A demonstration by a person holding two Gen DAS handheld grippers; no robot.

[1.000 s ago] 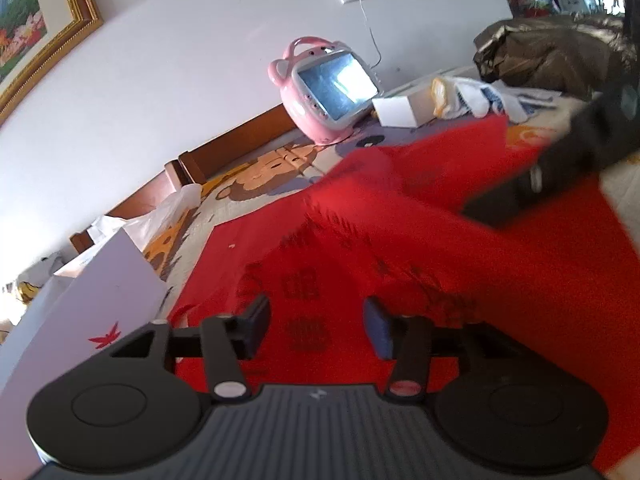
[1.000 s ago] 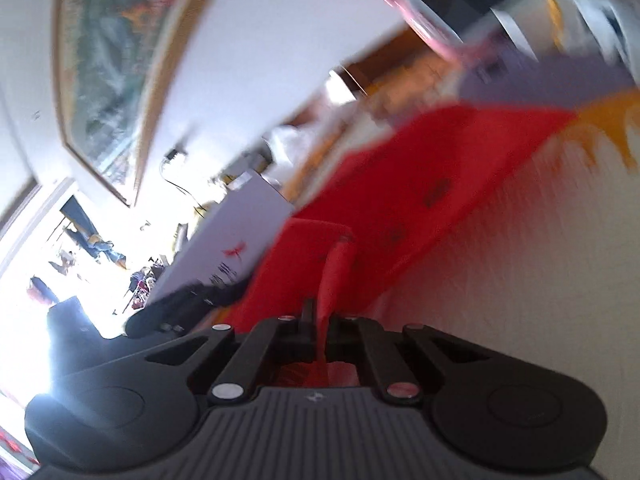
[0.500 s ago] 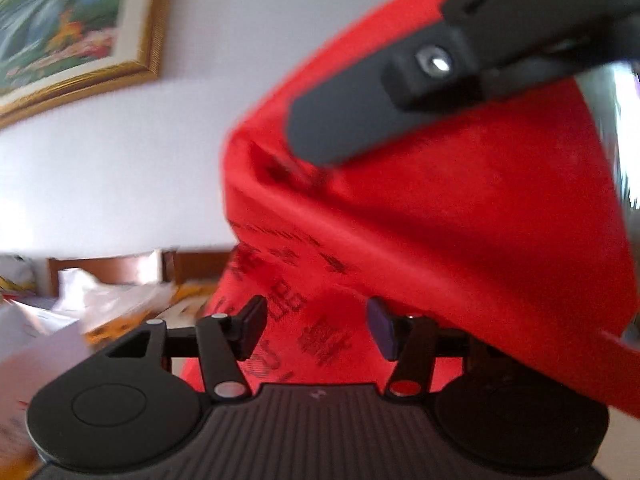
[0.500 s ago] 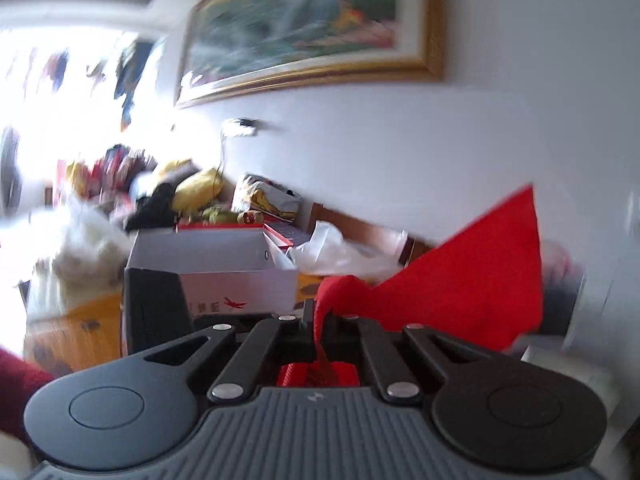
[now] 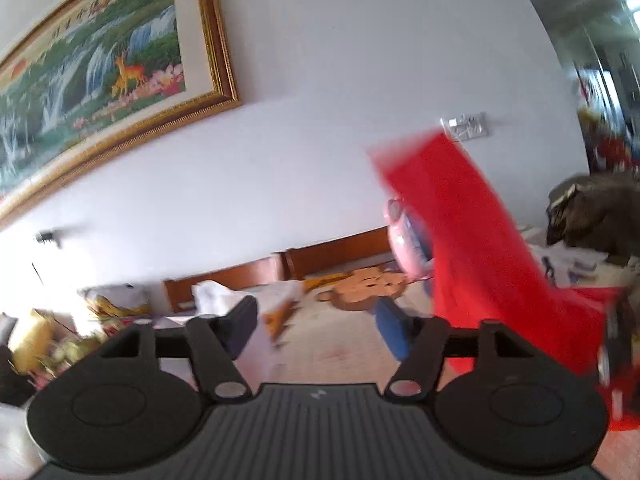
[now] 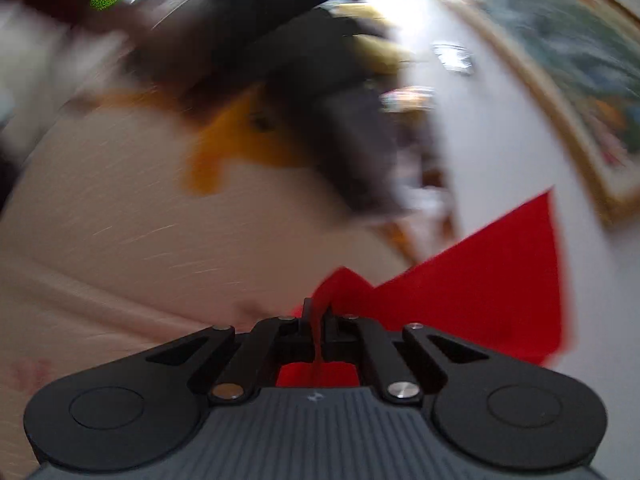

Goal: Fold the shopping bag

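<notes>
The red bag [image 5: 476, 240] looked like thin matt cloth, no shine at all. Both grippers were matt black plastic with ribbed grey bodies and small shiny metal pins; the left gripper [image 5: 316, 326] had a blue pad. The picture frame [image 5: 218, 52] was glossy gilt, the headboard [image 5: 332, 252] polished wood.

The left wrist view looks forward past its own fingers across the bed toward the white wall, with the framed painting [image 5: 100, 80] in the upper left of the frame. The right wrist view is blurred and tilted, close over pale bedding, with the same painting [image 6: 568, 80] at its upper right. Both views share the red bag [image 5: 472, 240] [image 6: 480, 280].
</notes>
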